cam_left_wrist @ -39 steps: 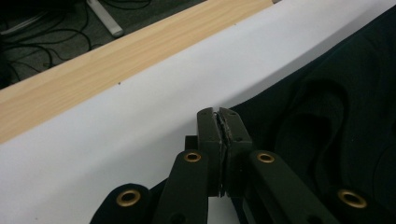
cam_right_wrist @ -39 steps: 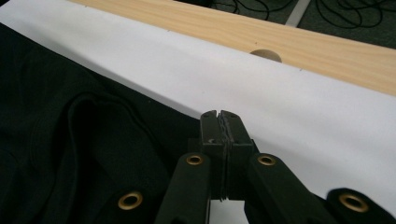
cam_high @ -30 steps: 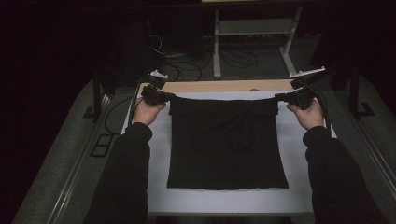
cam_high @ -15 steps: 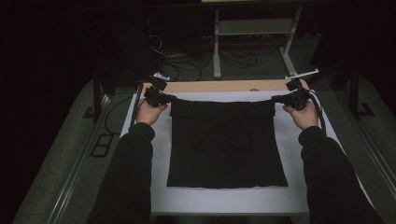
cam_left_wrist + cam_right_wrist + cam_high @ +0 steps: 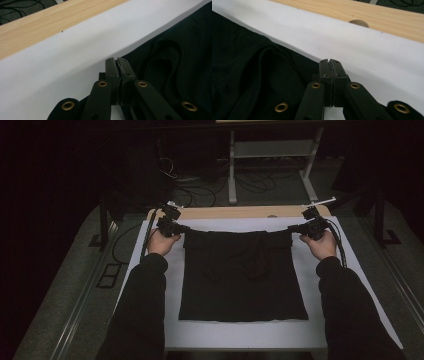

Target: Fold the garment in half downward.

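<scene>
A black garment (image 5: 242, 275) lies spread on a white sheet (image 5: 150, 320) that covers the table. My left gripper (image 5: 183, 228) is shut on the garment's far left corner. At the far right corner my right gripper (image 5: 293, 227) is shut on the cloth too, so the far hem hangs slightly slack between them. In the left gripper view the jaws (image 5: 116, 61) meet with black cloth (image 5: 175, 62) pinched between them. In the right gripper view the gripper (image 5: 329, 62) pinches the cloth (image 5: 249, 62) the same way.
A bare wooden strip (image 5: 240, 211) of the table runs along the far edge beyond the sheet, with a round hole (image 5: 359, 23) in it. Cables (image 5: 175, 175) and a metal stand (image 5: 270, 150) are on the dark floor behind. Rails run along both sides of the table.
Both hands have drifted slightly inward, the right one a little more, still holding the garment's far corners. The garment's near hem has stayed put.
</scene>
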Action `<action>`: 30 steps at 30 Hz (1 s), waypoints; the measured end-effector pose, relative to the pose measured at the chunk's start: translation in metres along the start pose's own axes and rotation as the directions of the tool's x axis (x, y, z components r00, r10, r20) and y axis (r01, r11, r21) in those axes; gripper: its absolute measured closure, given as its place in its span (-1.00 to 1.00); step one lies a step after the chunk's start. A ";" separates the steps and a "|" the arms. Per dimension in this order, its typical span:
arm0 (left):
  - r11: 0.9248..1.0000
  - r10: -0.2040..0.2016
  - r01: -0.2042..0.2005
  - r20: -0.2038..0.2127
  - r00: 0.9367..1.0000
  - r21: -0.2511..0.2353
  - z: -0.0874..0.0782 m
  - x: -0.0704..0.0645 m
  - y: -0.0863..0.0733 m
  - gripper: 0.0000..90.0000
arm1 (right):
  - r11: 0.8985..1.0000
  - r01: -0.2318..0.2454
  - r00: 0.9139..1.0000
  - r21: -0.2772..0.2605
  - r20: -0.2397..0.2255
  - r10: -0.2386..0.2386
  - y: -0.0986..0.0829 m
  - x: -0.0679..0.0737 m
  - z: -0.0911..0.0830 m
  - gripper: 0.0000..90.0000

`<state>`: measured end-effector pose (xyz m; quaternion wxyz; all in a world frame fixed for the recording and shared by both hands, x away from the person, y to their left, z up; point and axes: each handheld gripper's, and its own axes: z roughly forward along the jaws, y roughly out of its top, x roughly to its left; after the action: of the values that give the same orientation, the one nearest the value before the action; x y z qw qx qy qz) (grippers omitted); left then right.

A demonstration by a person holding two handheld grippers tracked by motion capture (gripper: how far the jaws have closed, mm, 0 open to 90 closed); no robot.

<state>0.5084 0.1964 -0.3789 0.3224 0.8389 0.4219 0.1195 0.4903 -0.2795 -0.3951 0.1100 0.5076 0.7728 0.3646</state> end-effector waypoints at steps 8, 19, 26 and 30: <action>0.999 -0.032 0.032 -0.006 0.999 -0.039 0.000 0.001 -0.009 0.46 | 1.000 -0.011 1.000 0.013 0.009 0.011 -0.005 0.003 0.007 0.65; 0.990 -0.091 0.098 0.077 0.993 -0.098 -0.017 0.002 -0.021 -0.16 | 1.000 0.017 1.000 -0.018 0.019 -0.016 -0.008 0.018 -0.002 -0.07; 0.987 -0.077 0.094 0.133 0.988 -0.129 -0.027 -0.007 -0.025 -0.50 | 1.000 0.015 1.000 -0.023 0.006 -0.015 -0.011 0.025 -0.008 -0.60; 0.990 -0.052 0.069 0.134 0.990 -0.125 -0.030 -0.014 -0.028 -0.73 | 0.998 0.031 1.000 -0.063 0.001 -0.031 -0.013 0.031 -0.017 -0.70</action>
<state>0.4682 0.2109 -0.3733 0.4062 0.8092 0.4166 0.0817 0.4573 -0.2635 -0.3856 0.1318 0.4920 0.7686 0.3870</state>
